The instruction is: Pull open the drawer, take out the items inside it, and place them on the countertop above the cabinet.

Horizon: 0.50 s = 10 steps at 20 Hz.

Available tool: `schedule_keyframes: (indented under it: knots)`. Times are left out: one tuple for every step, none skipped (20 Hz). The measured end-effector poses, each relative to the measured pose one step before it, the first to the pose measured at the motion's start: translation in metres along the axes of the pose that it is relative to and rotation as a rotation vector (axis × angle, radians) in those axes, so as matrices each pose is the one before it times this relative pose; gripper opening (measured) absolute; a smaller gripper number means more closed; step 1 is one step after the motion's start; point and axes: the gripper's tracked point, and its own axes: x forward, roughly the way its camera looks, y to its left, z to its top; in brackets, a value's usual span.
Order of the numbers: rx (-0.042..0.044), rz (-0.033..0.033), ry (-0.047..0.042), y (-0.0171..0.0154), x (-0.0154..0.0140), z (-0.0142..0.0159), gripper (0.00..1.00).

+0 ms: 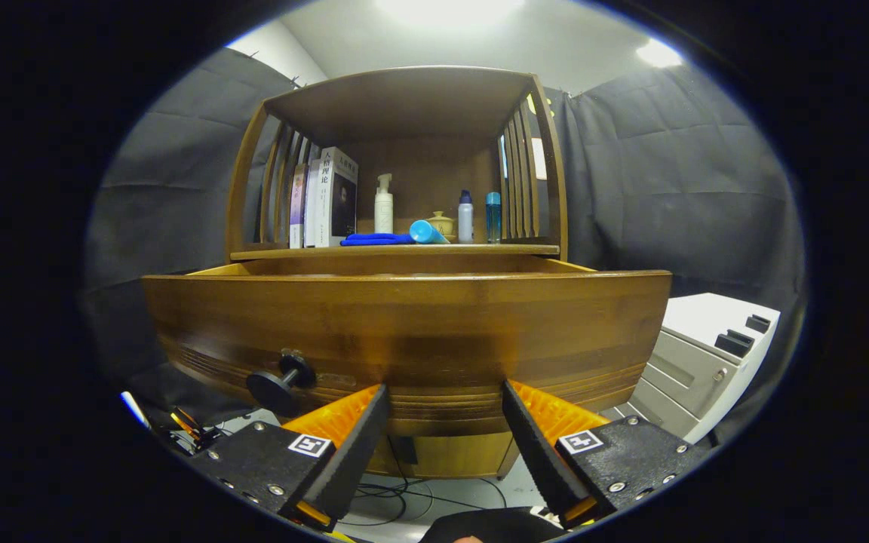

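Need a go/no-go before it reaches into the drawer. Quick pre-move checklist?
1. Drawer pulled out: ok, its front stands forward of the countertop.
2. Gripper open and holding nothing: ok.
3. Fingers off the knob: ok, it sits beside one finger.
4. Items inside the drawer: cannot tell, the front hides the inside.
5. Countertop space: cannot tell; blue cloth, blue cup and bottles already there.
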Motion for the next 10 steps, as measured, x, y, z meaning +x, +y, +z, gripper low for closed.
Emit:
schedule_keyframes:
  knots:
    - [0.01988, 0.00924, 0.00581, -0.01183, -0.00442, 0.00665, 0.94]
    - [0.00205, 0.00312, 0.0055, 0.00103, 0.00238, 0.0013, 0.94]
    - [-0.01012, -0.00497, -0.00732, -0.00067, 0.00216, 0.00164, 0.94]
    - [-0.01148, -0.00219, -0.00413, -0.00002, 0.00156, 0.00141, 0.94]
    - [-0.00304, 0.003, 0.00039, 0.00059, 0.0023, 0.00087, 0.93]
    - [0.0037, 0.00064, 0.00742, 0.00069, 0.004, 0.00078, 0.93]
    - [0.00958, 0.00012, 0.00178, -0.00014, 0.00324, 0.00049, 0.93]
    - [0.00616, 0.00076, 0.00485, 0.00046, 0.00293, 0.00101, 0.93]
    - [0.00292, 0.00013, -0.0015, 0.00078, 0.00541, 0.00259, 0.93]
    - [0.0008, 0.00072, -0.00521, 0.00059, 0.00446, 0.00366, 0.93]
